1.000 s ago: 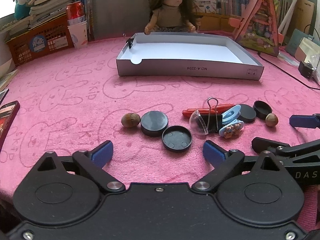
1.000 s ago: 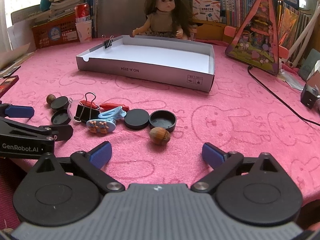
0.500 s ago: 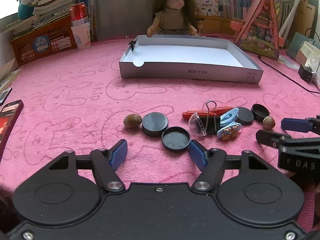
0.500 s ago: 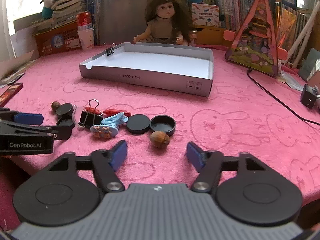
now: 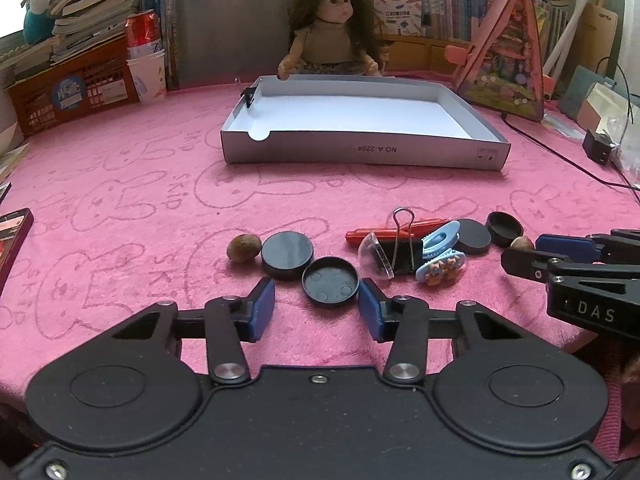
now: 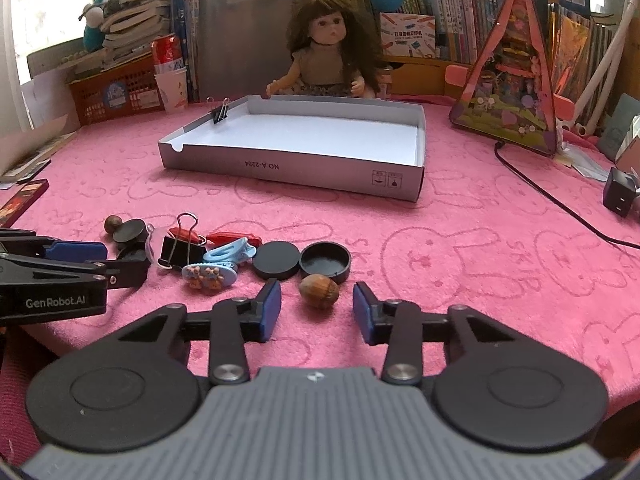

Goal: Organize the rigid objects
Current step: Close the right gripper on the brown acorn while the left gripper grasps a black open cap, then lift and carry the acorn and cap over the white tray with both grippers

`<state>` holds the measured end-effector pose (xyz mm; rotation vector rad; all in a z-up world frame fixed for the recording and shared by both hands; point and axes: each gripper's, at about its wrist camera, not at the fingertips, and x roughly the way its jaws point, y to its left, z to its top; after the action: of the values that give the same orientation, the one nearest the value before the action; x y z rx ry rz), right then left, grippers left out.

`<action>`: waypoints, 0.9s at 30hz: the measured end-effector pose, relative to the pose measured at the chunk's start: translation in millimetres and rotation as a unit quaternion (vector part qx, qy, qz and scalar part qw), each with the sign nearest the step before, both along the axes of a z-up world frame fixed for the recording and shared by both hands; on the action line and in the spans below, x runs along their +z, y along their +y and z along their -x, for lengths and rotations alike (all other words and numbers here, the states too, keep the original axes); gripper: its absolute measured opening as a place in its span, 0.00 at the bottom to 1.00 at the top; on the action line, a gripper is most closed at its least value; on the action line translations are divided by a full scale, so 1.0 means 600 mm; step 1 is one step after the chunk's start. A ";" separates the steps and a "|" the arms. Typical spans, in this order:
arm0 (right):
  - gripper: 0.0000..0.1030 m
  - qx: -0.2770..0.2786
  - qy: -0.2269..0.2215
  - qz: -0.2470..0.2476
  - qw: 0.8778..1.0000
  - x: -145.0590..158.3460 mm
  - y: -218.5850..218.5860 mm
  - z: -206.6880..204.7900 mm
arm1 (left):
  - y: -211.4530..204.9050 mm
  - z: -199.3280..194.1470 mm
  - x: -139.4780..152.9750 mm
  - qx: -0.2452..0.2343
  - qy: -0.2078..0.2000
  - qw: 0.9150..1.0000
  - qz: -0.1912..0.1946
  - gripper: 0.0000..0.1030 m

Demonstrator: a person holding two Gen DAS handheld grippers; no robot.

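Near the desk's point(image 5: 120, 184) front edge, the left gripper point(image 5: 317, 308) narrows around an upturned black cap point(image 5: 330, 286) while the right gripper point(image 6: 317, 308) narrows around a hazelnut point(image 6: 319, 290), neither yet pinched, likely bound for the empty box point(image 6: 288, 168)

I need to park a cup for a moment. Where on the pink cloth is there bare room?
Free: the wide strip between the grey box and the row of small items, and right of the open cap toward the cable. Crowded: around the binder clip.
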<state>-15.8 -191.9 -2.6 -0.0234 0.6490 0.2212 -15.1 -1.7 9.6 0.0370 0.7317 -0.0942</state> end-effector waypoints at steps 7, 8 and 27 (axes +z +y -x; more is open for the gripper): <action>0.31 -0.003 0.004 0.000 1.000 -0.001 0.000 -0.005 | -0.007 -0.011 -0.004 -0.004 -0.013 1.000 -0.003 0.41; 0.30 -0.003 0.004 0.000 1.000 -0.001 0.000 -0.005 | -0.008 -0.010 -0.005 -0.006 -0.016 1.000 -0.004 0.39; 0.25 -0.013 0.000 0.007 1.000 0.022 0.003 -0.014 | 0.001 -0.020 0.036 -0.013 -0.036 0.999 0.034 0.29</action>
<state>-7.3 -190.1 10.4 -0.0281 0.6508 0.1921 -2.8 -1.0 31.3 -0.0158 0.6562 -0.1414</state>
